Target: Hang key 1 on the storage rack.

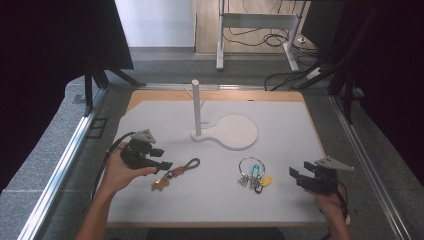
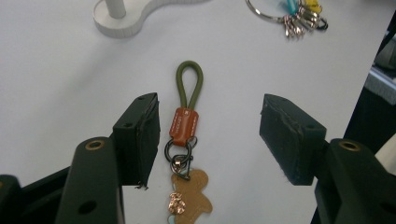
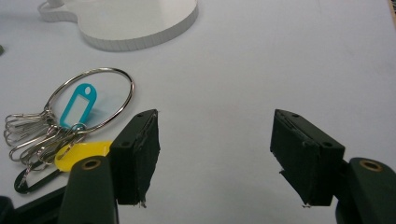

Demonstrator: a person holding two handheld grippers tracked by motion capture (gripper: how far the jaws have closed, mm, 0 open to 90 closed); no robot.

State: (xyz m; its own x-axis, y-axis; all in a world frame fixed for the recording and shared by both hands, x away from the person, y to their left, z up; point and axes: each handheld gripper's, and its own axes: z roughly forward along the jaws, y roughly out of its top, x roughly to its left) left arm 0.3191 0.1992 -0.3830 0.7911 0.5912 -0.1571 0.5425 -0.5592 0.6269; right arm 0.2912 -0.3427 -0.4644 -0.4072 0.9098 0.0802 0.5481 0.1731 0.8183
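A keychain (image 1: pixel 177 170) with an olive cord loop (image 2: pixel 189 79), an orange leather tab (image 2: pixel 183 125) and a tan gingerbread-man charm (image 2: pixel 191 196) lies on the white mat. My left gripper (image 1: pixel 162 165) is open, its jaws standing on either side of the tab (image 2: pixel 208 140) without touching it. A large metal key ring (image 1: pixel 251 172) with a blue tag (image 3: pixel 78 103), a yellow tag (image 3: pixel 81 153) and several clips lies right of centre. My right gripper (image 1: pixel 296 176) is open over bare mat (image 3: pixel 215 154), just right of that ring.
A white stand with an upright post (image 1: pixel 196 107) and pegs on a rounded base (image 1: pixel 235 131) sits at the middle back of the mat. Metal rails (image 1: pixel 60 165) run along both table sides. Cables lie on the floor beyond.
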